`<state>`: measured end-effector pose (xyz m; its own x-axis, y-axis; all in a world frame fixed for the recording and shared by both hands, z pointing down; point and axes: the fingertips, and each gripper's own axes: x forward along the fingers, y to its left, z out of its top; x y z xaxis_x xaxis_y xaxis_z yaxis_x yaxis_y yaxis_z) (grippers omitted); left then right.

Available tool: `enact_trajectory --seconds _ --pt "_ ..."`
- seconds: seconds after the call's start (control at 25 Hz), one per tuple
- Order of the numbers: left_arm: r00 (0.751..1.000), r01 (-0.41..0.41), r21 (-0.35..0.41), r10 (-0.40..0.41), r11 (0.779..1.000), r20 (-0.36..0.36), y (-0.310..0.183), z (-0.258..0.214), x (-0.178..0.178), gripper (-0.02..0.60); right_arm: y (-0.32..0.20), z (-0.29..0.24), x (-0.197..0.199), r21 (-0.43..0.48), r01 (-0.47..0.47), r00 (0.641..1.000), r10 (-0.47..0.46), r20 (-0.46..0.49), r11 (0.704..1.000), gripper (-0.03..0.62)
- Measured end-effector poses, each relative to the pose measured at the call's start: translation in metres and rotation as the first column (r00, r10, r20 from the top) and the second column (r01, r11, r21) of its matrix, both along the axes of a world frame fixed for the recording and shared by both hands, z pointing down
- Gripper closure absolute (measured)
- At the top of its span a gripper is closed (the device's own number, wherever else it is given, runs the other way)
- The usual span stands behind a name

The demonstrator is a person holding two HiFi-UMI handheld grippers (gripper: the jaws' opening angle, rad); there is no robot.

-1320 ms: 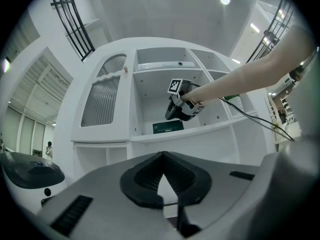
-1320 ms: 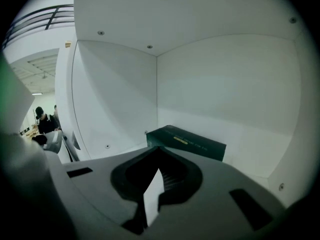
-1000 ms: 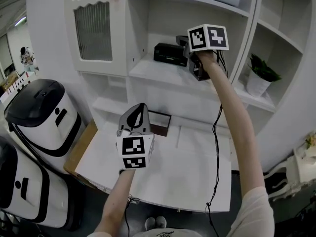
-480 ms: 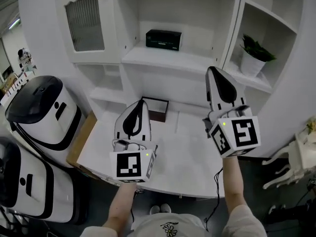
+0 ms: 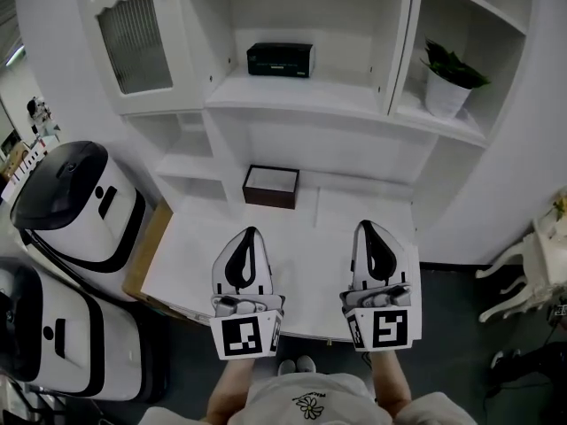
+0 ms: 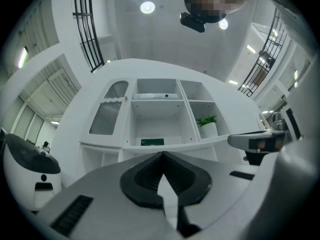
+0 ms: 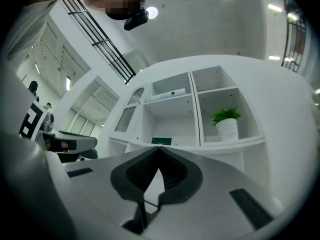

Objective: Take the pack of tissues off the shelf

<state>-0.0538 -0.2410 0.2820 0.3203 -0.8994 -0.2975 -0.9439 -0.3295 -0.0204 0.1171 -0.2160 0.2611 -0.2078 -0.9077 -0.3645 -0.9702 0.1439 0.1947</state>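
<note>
Pulled right tool point(image 5: 368, 228) back from shelf point(image 5: 341, 102), now low over counter point(image 5: 312, 228); closed tight, empty. Same for left tool point(image 5: 249, 234). Pack of tissues point(image 5: 280, 59) still on shelf, well apart. Likely no grab yet; needs another reach.

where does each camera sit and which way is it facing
Head view: on the person's head, looking steeply down at the desk and shelf; the left gripper and right gripper show.
Left gripper view: on the left gripper, facing up at the shelf past its shut jaws.
Right gripper view: on the right gripper, likewise, jaws shut.
Shared: all three see the tissue pack and plant.
</note>
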Motion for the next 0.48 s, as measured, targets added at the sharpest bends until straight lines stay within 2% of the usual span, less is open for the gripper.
enact_trajectory --seconds 0.2,0.48 --pt "1.000 0.016 -0.007 -0.016 1.000 0.021 -0.004 0.014 0.000 0.583 -0.001 0.027 -0.009 -0.074 0.033 0.999 -0.033 0.002 0.997 0.591" --pt "1.000 0.018 0.016 -0.018 1.000 0.020 -0.007 0.003 0.002 0.583 -0.003 0.018 -0.010 -0.050 0.067 0.997 -0.065 0.032 0.997 0.591"
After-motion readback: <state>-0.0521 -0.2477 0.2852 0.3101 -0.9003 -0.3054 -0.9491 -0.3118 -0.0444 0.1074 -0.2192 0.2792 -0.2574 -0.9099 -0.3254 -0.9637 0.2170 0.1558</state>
